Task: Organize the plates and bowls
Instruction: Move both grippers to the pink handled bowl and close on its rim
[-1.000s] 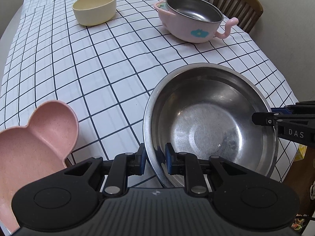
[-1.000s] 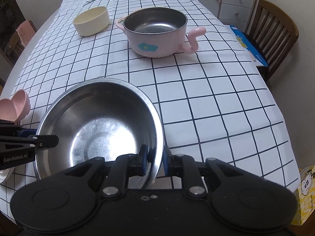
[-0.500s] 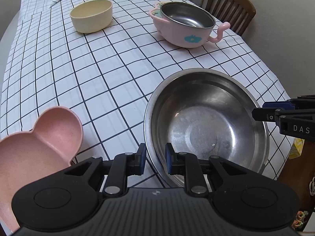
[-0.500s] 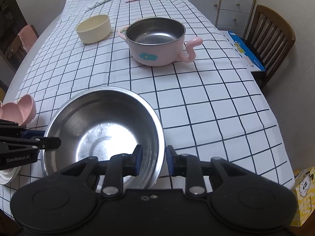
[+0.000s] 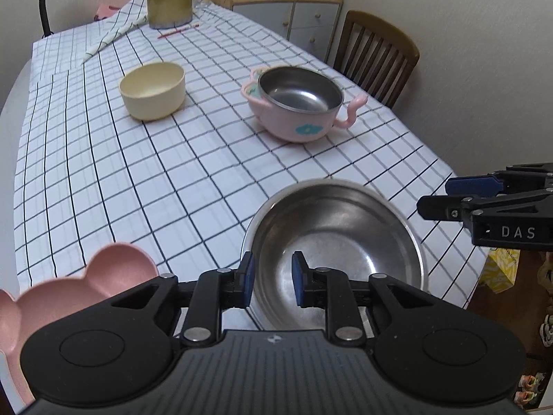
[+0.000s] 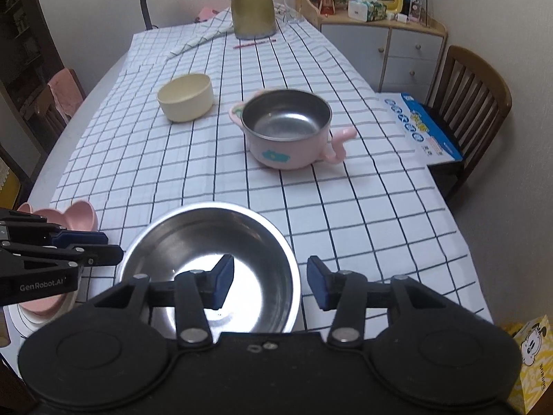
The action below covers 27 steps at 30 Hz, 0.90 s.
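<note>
A large steel bowl (image 5: 331,249) (image 6: 211,263) rests on the checked tablecloth near the front edge. My left gripper (image 5: 273,282) hovers over its left rim, jaws opening, pads clear of the metal. My right gripper (image 6: 270,283) hovers over its right rim, jaws opening wide; the rim shows below the gap, untouched. Each gripper also shows from the side in the other view: the right gripper (image 5: 446,197), the left gripper (image 6: 103,245). A pink bear-shaped plate (image 5: 114,269) (image 6: 79,216) lies to the left. Farther back stand a cream bowl (image 5: 153,90) (image 6: 185,97) and a pink steel-lined bowl with a handle (image 5: 297,103) (image 6: 287,128).
A gold kettle (image 6: 252,10) stands at the table's far end. A wooden chair (image 6: 470,103) with a blue box (image 6: 421,124) sits to the right, in front of a cabinet (image 6: 383,52). A yellow tissue box (image 6: 532,356) is below the front right corner.
Both grippers were shut on the steel bowl's rim; their jaws have spread and let it go. Both have risen and tilted up, so more of the table shows.
</note>
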### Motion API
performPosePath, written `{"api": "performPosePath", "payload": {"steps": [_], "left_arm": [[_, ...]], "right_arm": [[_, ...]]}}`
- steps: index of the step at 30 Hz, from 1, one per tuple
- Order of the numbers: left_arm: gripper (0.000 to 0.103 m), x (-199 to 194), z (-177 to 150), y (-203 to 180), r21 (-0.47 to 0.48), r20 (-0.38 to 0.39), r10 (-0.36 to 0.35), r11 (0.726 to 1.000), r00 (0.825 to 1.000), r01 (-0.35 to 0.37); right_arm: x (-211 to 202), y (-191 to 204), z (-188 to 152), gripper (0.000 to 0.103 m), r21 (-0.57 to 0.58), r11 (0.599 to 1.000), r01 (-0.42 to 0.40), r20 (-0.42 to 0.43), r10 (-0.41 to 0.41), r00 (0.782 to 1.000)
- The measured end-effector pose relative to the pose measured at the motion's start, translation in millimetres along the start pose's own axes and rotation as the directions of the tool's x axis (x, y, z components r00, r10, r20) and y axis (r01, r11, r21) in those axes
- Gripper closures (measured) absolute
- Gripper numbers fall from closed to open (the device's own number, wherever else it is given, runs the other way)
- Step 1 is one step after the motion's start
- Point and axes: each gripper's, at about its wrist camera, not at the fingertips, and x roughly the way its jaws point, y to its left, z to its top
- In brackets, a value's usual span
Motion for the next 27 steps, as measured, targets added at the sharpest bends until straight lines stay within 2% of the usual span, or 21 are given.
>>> {"api": "performPosePath", "payload": {"steps": [2, 5, 10, 12, 14, 25, 27], "left_arm": [[0.062, -7, 5, 0, -0.015, 0.023, -0.014, 1.000, 1.000, 0.014], [0.049, -18, 13, -3, -0.013, 0.076, -0.011, 1.000, 0.997, 0.012], [0.048, -24, 29, -4, -0.019, 0.110, -0.007, 1.000, 0.994, 0.009], [0.045, -25, 35, -6, -0.017, 0.125, -0.006, 1.000, 0.992, 0.008], [0.040, -27, 40, -8, -0.022, 0.144, -0.004, 1.000, 0.990, 0.007], [0.040, -10, 77, -21, -0.053, 0.190, 0.027, 0.998, 0.981, -0.017], [0.033, -3, 84, -23, -0.066, 0.186, 0.036, 0.997, 0.982, -0.024]], "right_arm": [[-6, 2, 4, 0.052, 0.003, 1.000, -0.004, 0.014, 0.004, 1.000], [-13, 5, 11, 0.045, -0.005, 1.000, -0.011, 0.041, 0.011, 0.999], [-21, 9, 21, 0.037, -0.023, 1.000, -0.007, 0.075, 0.008, 0.997], [-23, 8, 26, 0.030, -0.029, 1.000, 0.002, 0.090, 0.001, 0.996], [-25, 7, 31, 0.029, -0.033, 0.999, 0.007, 0.106, -0.004, 0.994], [-26, -11, 69, 0.013, -0.066, 0.998, 0.024, 0.185, -0.011, 0.983], [-23, -17, 75, 0.010, -0.072, 0.997, 0.031, 0.195, -0.017, 0.981]]}}
